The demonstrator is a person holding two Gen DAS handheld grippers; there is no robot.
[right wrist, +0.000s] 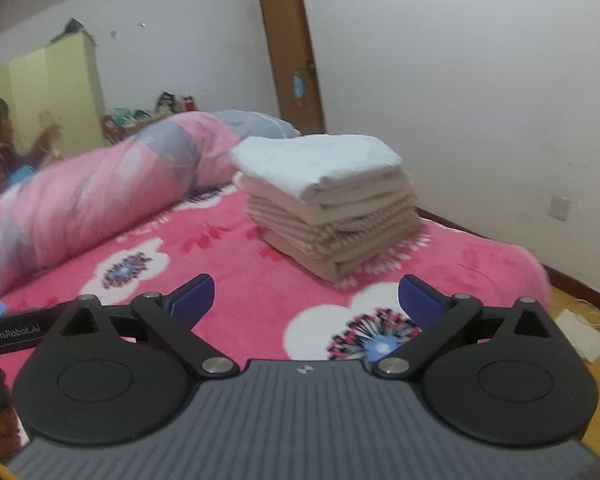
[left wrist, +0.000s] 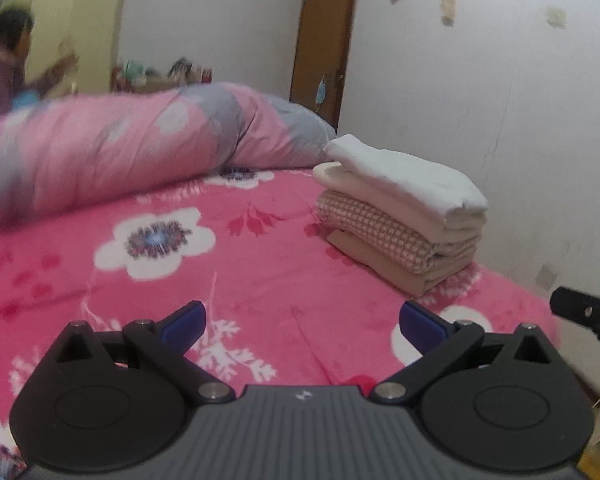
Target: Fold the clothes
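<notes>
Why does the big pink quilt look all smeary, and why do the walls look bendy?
Left wrist view: the quilt and the person are smeared by motion blur, while the folded stack is fairly sharp. Right wrist view: the stack looks soft too. In both, the fisheye lens curves the walls and door.

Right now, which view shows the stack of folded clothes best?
Right wrist view: the stack of folded white, cream and checked clothes sits near centre, larger, front folds facing the camera. Left wrist view shows the same stack off to the right, at an angle.

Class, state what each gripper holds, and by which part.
Nothing: the left gripper and right gripper are open and empty, short of the folded stack.
</notes>
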